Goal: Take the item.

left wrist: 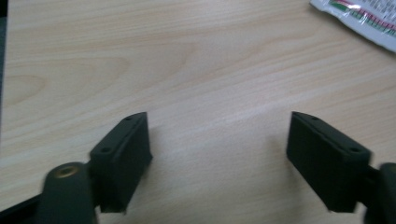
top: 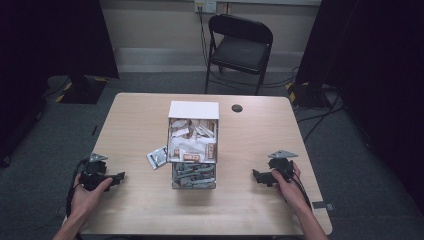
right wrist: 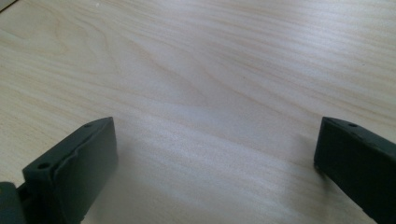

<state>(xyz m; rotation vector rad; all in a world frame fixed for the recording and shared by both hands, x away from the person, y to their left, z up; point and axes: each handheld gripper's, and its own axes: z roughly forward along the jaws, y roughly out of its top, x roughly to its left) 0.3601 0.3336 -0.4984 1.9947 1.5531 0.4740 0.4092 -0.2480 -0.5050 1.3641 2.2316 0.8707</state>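
Two tongs are sitting in your hands, one at each side of the wooden surface (top: 250, 210). Your left tongs (top: 121, 176) are lying low near the left edge, pointing toward the middle. Their jaws are standing wide apart with bare wood between them, and nothing is being held. Your right tongs (top: 254, 176) are resting near the right edge, also pointing toward the middle. Their jaws are spread wide too, and nothing is sitting between them.

Between your two hands, a clear box (top: 193, 150) is standing in the middle of the surface. Its white lid (top: 194, 109) is tipping back on the far side. Small packets are filling the box in rows. One loose packet (top: 157, 156) is lying flat just beside the box, on its left. It is sitting nearer your left tongs than your right ones, but it is not touching them. In the left gripper view, a corner of that packet is peeking in at the top right.

A black chair (top: 240, 47) is standing on the floor behind the surface.
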